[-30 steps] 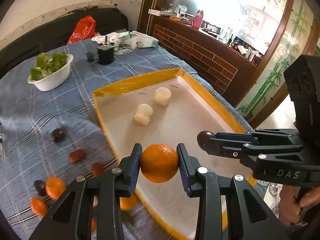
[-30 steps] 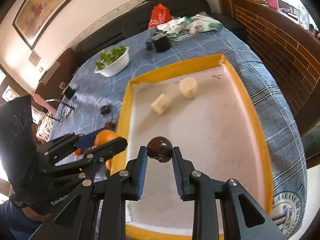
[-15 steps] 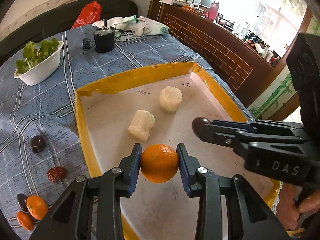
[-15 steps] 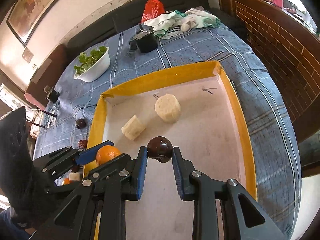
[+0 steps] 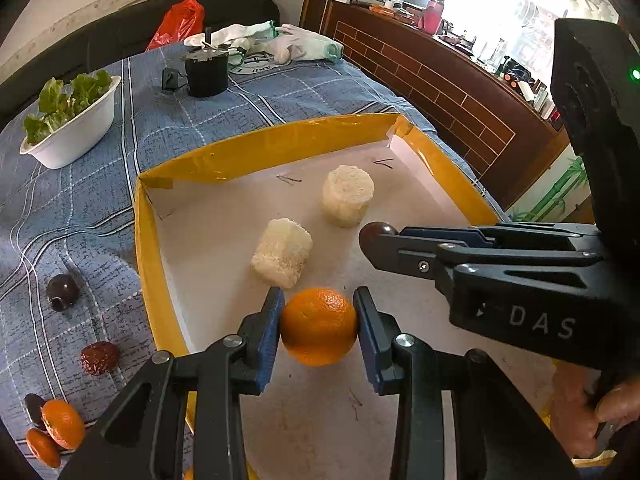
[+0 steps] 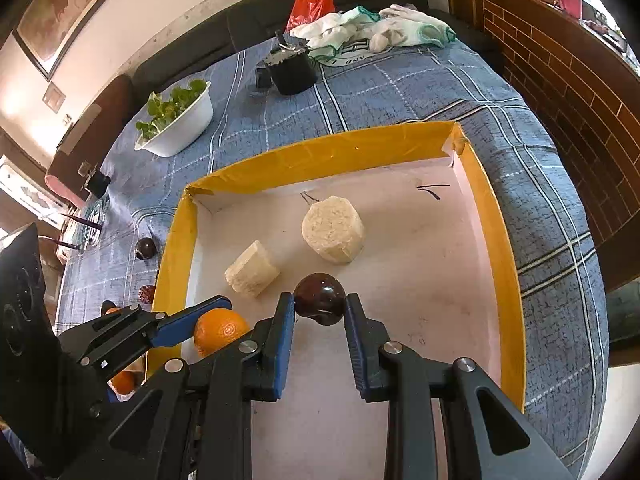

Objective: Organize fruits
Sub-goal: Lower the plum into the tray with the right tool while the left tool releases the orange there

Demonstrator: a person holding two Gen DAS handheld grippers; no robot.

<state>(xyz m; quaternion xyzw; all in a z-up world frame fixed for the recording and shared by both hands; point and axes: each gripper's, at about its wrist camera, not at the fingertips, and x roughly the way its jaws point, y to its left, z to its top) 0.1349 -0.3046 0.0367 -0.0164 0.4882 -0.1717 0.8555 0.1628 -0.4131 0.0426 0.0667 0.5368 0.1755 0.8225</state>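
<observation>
Left gripper (image 5: 318, 326) clamped on orange (image 5: 319, 326), held above white floor of yellow-rimmed tray (image 5: 256, 156). Right gripper (image 6: 320, 306) clamped on dark plum (image 6: 320, 299), just beside it over same tray. Two pale corn chunks (image 5: 282, 257) lie ahead. More fruit (image 5: 99, 358) on blue checked cloth (image 5: 80, 208) left of tray.

orange (image 5: 319, 326): round, pebbled, clamped between blue pads above yellow-rimmed tray (image 5: 256, 152) | dark glossy plum (image 6: 319, 299): likewise clamped; loose fruits (image 5: 98, 357) on cloth left of tray
</observation>
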